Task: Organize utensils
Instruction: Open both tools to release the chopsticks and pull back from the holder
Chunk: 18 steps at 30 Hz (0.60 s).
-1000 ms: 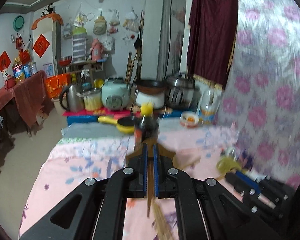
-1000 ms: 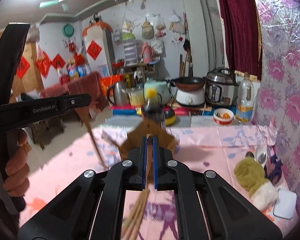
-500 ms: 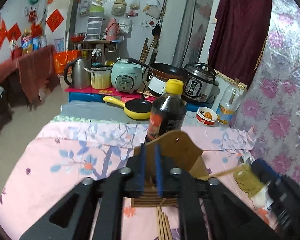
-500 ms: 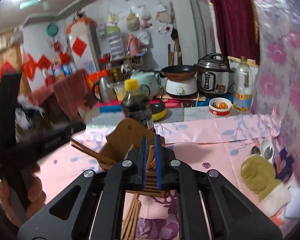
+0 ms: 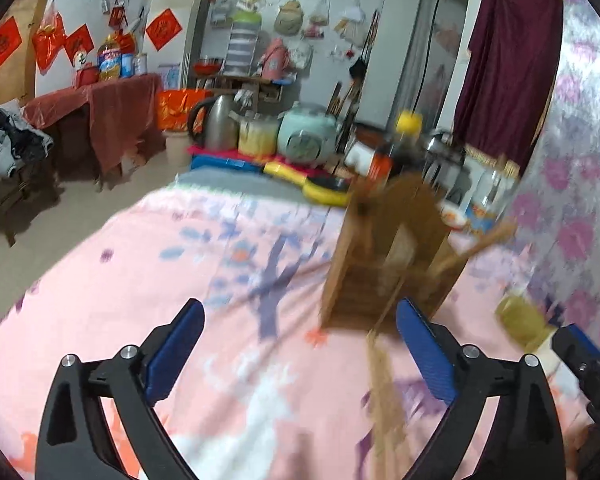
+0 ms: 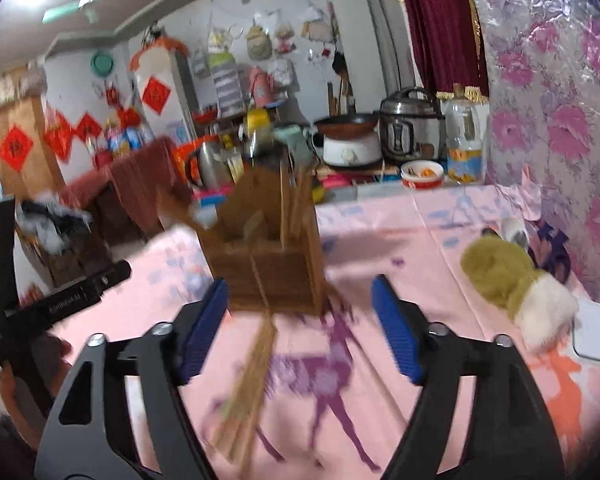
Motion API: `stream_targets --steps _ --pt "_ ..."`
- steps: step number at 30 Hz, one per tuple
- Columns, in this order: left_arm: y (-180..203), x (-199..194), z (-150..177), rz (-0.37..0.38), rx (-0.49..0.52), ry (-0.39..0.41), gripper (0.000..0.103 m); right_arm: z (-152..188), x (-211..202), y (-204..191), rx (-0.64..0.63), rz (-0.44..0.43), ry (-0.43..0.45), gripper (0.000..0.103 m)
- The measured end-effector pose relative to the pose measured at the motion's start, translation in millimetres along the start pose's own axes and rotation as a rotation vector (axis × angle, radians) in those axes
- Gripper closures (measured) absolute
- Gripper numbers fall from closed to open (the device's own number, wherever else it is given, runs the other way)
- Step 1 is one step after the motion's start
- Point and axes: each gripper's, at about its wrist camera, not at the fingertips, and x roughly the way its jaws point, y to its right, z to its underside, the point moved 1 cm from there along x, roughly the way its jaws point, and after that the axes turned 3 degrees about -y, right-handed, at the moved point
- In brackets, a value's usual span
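Chopsticks [image 6: 248, 384] | loose on pink cloth [image 6: 440, 380], leaning at wooden holder [image 6: 268, 264] | left gripper [image 5: 300, 344], right gripper [image 6: 300, 320]: shut a second ago, now opening, empty | bundle released; sorting remains.

The cloth [image 6: 452, 240] is pink with purple and blue tree and flower prints and orange marks near its edge. The holder [image 6: 268, 268] is brown wood; the chopsticks [image 6: 244, 384] are tan. The mitt [image 6: 500, 276] is olive green with a white cuff. Gripper pads [image 6: 396, 332] are blue on black arms
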Motion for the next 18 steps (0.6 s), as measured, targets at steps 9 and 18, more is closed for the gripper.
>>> stream_targets --steps 9,18 --pt "-42 35 54 -0.148 -0.006 -0.229 0.006 42 19 -3 -0.076 0.081 -0.113 0.019" --pt "-72 37 63 -0.108 -0.151 -0.309 0.006 70 28 -3 -0.045 0.03 -0.247 0.019"
